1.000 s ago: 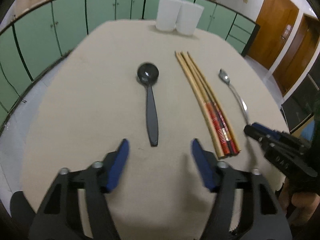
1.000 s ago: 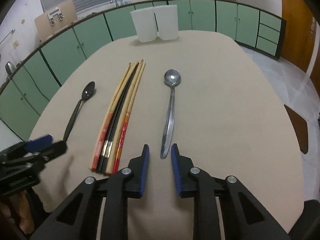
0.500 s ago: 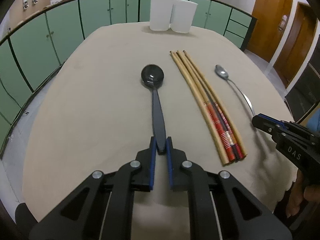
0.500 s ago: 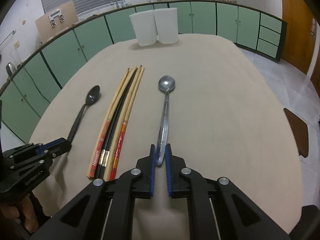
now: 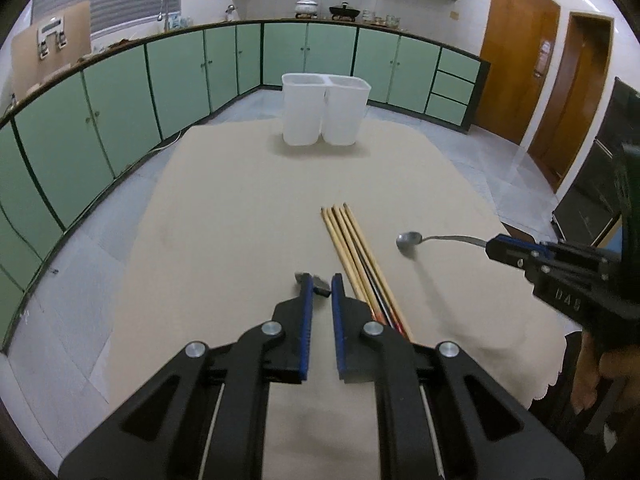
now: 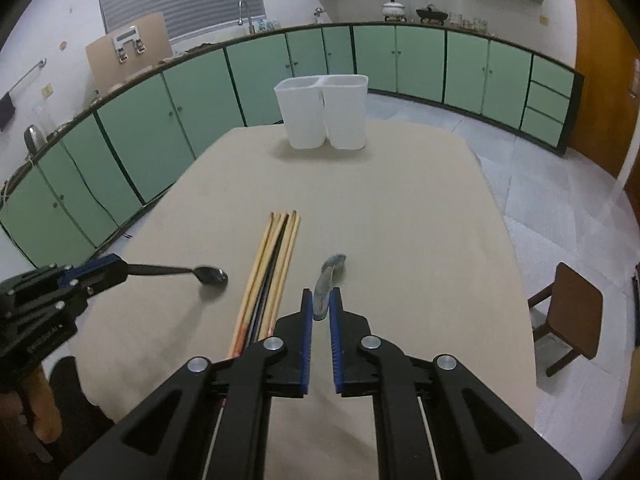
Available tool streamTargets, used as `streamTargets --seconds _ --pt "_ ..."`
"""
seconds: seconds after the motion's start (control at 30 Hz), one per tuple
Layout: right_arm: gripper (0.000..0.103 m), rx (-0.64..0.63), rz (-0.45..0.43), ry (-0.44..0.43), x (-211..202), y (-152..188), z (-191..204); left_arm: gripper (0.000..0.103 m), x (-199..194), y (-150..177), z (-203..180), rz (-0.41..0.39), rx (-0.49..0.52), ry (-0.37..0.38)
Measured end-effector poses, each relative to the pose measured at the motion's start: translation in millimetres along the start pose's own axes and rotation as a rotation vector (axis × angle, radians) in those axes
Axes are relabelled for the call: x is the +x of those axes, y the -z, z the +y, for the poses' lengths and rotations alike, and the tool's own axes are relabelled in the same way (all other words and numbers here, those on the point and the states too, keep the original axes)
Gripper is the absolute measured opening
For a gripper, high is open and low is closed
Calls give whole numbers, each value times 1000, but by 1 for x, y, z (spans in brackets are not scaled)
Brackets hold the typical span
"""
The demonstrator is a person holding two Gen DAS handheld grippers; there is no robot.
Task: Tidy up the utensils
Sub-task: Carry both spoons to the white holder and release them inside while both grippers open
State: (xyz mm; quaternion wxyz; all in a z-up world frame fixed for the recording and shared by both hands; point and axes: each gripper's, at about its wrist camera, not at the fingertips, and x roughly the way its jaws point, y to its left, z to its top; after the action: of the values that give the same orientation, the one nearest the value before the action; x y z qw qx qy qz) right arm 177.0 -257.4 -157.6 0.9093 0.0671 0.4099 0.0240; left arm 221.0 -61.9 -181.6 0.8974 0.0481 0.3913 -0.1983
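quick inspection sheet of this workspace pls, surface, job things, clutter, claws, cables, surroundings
surface: table under a beige cloth, bare apart from the job's things
job's things: bundle of chopsticks lying flat on the cloth; black spoon and metal spoon both held off the table; two white bins side by side at the far end
clutter: nothing seen
claws: left claw shut on the black spoon's handle; right claw shut on the metal spoon's handle
cables: nothing seen on the table
surroundings: green cabinets round the room, wooden doors, brown stool beside the table
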Motion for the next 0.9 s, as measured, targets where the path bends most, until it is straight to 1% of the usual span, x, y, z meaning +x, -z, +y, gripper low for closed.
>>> streamTargets --seconds 0.17,0.57,0.73,0.9 --pt "8 -39 53 -9 4 -28 -2 8 1 -23 3 16 12 24" --pt "7 -92 209 -94 7 -85 -2 8 -4 -76 6 17 70 81" --pt "6 -96 220 -111 2 -110 -2 8 -3 -99 3 3 88 91" --pt "2 -96 211 -112 2 -144 -2 8 10 -134 2 4 96 104"
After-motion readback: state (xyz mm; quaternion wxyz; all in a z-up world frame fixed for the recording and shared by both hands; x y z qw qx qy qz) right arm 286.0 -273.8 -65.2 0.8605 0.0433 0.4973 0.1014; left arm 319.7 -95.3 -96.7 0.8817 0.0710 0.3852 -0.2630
